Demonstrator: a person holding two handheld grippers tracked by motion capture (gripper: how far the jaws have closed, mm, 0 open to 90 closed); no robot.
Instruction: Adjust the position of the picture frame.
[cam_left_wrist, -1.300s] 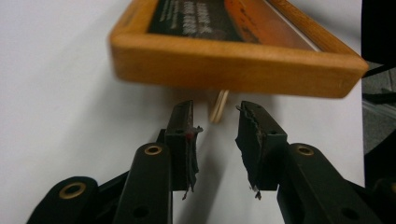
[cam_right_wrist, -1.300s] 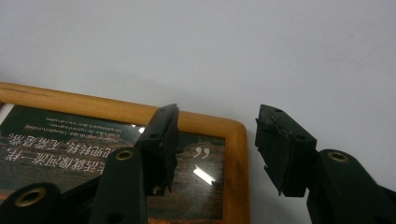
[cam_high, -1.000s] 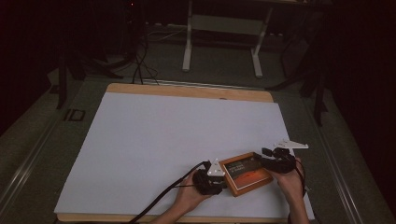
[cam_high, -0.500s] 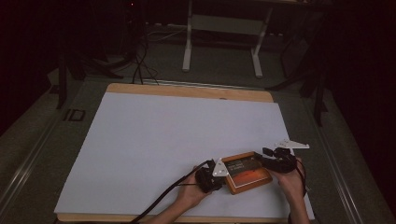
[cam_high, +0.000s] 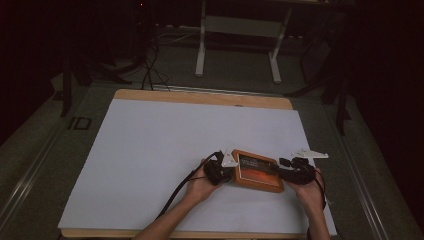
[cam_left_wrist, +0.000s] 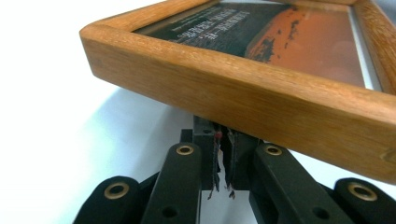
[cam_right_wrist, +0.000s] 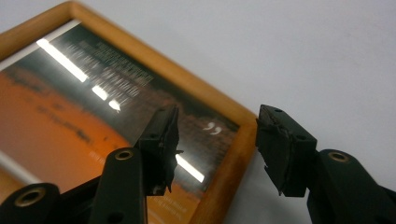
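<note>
Left gripper (cam_left_wrist: 223, 161) jaws together beneath the wooden picture frame (cam_high: 258, 170); right gripper (cam_right_wrist: 215, 149) jaws apart, straddling its edge.

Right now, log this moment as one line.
left tool: shut, under frame edge | right tool: open, straddling frame side | wooden picture frame: left end raised off white sheet

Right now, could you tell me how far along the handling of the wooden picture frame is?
Done: the left gripper has shut, its tips tucked under the lifted edge of the picture frame. In hand: the right gripper straddles the frame's opposite edge, one jaw over the glass, one outside the wood, not visibly pressing. Left: the frame is not yet carried off the white table cover.
</note>
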